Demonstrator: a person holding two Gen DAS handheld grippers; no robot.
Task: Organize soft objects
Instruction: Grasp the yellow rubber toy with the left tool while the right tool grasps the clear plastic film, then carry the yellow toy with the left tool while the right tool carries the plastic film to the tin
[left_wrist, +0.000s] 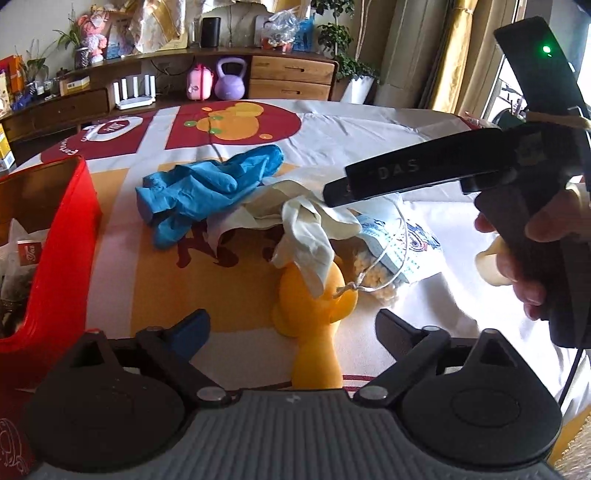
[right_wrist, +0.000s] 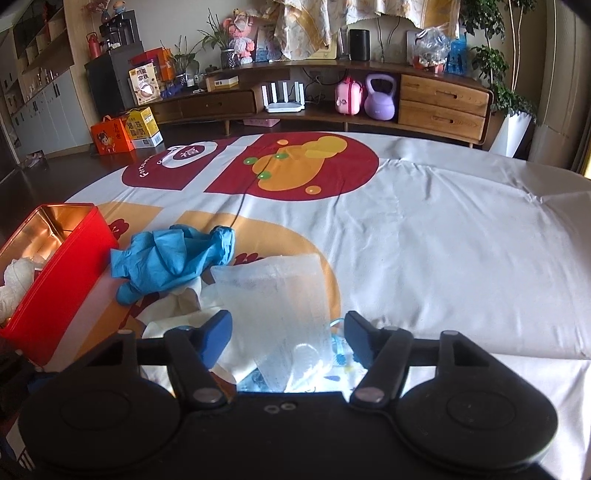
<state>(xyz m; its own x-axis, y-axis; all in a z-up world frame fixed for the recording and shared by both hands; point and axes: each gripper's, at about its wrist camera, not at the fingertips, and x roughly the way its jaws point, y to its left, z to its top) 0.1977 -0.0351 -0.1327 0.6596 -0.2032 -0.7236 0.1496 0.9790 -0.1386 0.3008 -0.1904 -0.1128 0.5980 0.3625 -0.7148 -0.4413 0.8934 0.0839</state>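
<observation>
Nearest to me, my right gripper (right_wrist: 288, 338) has its jaws spread around an upright clear plastic bag (right_wrist: 273, 306), the pads not visibly pressing it. My left gripper (left_wrist: 291, 325) hangs with jaws wide apart and nothing held, above the printed cloth (left_wrist: 369, 122) covering the counter. Ahead lies the pile: a blue glove (left_wrist: 207, 188) stretched with its long axis running from lower left to upper right, cuff end pointing away; a white glove (left_wrist: 310, 229) crumpled just beside it, drooping toward me; a face mask (left_wrist: 391, 240) touching that. The red box (left_wrist: 62, 236) stands open at left.
</observation>
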